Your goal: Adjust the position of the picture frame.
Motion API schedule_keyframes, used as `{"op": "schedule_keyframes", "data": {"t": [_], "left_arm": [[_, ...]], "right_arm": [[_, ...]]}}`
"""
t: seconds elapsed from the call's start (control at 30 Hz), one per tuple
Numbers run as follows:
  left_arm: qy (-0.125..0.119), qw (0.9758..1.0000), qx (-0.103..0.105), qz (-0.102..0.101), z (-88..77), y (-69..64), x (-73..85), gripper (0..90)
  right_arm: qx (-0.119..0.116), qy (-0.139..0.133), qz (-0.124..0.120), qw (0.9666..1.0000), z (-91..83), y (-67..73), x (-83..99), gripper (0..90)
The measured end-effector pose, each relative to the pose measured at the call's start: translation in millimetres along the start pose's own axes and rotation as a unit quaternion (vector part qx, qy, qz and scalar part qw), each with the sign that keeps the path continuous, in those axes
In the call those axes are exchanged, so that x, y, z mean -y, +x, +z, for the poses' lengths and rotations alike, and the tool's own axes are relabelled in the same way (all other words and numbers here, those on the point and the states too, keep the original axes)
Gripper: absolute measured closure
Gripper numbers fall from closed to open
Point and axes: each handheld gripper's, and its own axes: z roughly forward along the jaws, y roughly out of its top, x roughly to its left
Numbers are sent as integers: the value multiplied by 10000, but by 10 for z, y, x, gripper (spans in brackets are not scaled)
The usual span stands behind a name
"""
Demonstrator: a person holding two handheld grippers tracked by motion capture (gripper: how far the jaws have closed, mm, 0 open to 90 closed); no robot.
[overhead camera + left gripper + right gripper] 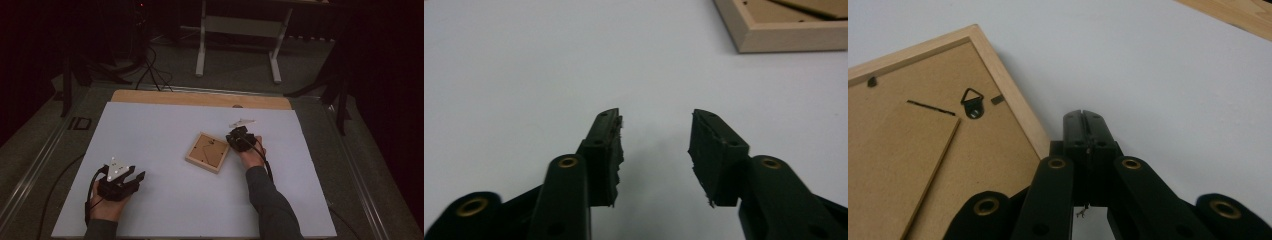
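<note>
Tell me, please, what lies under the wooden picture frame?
The picture frame lies back-side up on the pale sheet that covers the table. Its backing board and hanger face upward; whatever is on its front is covered and cannot be seen.

i'm in a dim lab or studio: my white work board [165, 200] sits on a metal-railed platform [45, 155], cables [150, 70] trail far left, a bench frame [240, 30] stands beyond.
</note>
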Motion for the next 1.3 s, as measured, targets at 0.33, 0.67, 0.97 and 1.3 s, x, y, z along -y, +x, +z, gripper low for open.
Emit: {"op": "schedule_keyframes", "data": {"t": [0.33,0.67,0.97,1.3], "left_arm": [[-34,9998,142,128,49,-108,-75,680],[54,9992,210,329,173,-298,-181,819],[81,9986,259,464,329,-449,-252,895],[91,9973,383,623,445,-601,-293,895]], "right_arm": [[-178,6,-89,9998,-64,62,59,900],[-404,-88,-8,9991,-133,110,154,900],[-495,-127,-59,9987,-194,162,222,899],[-552,-156,-87,9983,-205,236,258,899]]}}
